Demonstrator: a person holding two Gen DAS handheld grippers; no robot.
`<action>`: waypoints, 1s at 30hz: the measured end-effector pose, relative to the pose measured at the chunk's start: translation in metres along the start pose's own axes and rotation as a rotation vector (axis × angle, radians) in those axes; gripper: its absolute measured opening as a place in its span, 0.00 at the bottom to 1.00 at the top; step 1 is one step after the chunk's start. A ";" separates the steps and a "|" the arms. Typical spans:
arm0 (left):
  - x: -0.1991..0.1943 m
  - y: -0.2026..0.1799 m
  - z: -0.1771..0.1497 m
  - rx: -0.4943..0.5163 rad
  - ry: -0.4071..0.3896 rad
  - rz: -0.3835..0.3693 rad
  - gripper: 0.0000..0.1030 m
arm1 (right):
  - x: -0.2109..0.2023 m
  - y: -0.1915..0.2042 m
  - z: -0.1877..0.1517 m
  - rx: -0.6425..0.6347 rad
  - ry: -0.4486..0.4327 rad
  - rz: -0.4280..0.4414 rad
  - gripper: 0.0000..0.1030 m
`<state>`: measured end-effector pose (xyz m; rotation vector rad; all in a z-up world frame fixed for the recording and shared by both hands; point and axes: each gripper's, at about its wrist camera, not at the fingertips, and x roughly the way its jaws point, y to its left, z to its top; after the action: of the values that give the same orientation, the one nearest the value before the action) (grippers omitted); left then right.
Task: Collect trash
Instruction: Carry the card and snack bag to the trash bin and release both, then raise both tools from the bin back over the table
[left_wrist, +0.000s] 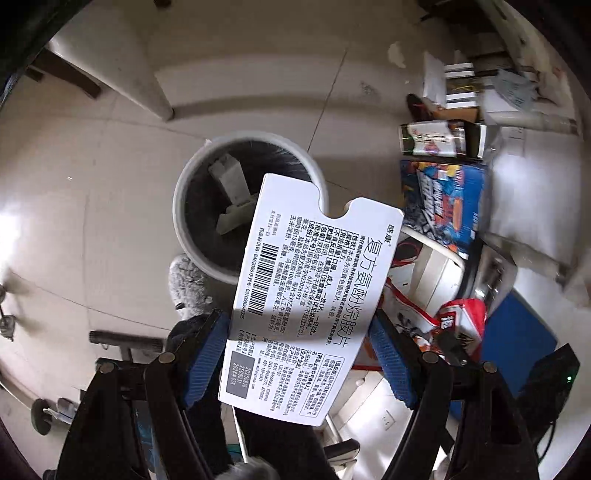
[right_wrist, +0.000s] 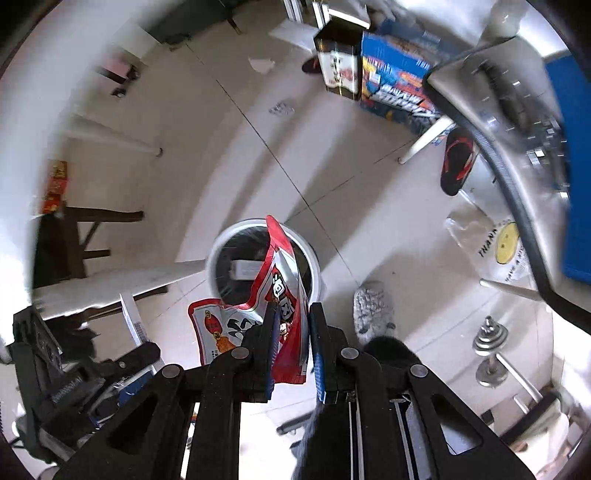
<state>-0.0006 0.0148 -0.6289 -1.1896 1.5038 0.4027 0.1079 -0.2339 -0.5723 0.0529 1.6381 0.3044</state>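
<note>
Trash: left claw grips a white card, right claw pinches a red wrapper, both above the bin's rim; bare floor around.

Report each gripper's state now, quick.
Left gripper: closed on the white medicine box, held above the white bin.
Right gripper: closed on the red snack wrapper, also over the bin.
</note>
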 end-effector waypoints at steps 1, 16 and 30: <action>0.009 0.006 0.007 -0.005 0.003 -0.001 0.74 | 0.022 0.001 0.005 -0.001 0.007 0.005 0.16; 0.033 0.058 0.001 0.095 -0.165 0.319 0.98 | 0.172 0.036 0.010 -0.261 0.215 -0.011 0.94; -0.036 0.031 -0.060 0.152 -0.203 0.406 0.98 | 0.093 0.072 -0.022 -0.462 0.120 -0.202 1.00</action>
<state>-0.0639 -0.0024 -0.5887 -0.6984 1.5647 0.6480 0.0671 -0.1478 -0.6446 -0.4857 1.6396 0.5305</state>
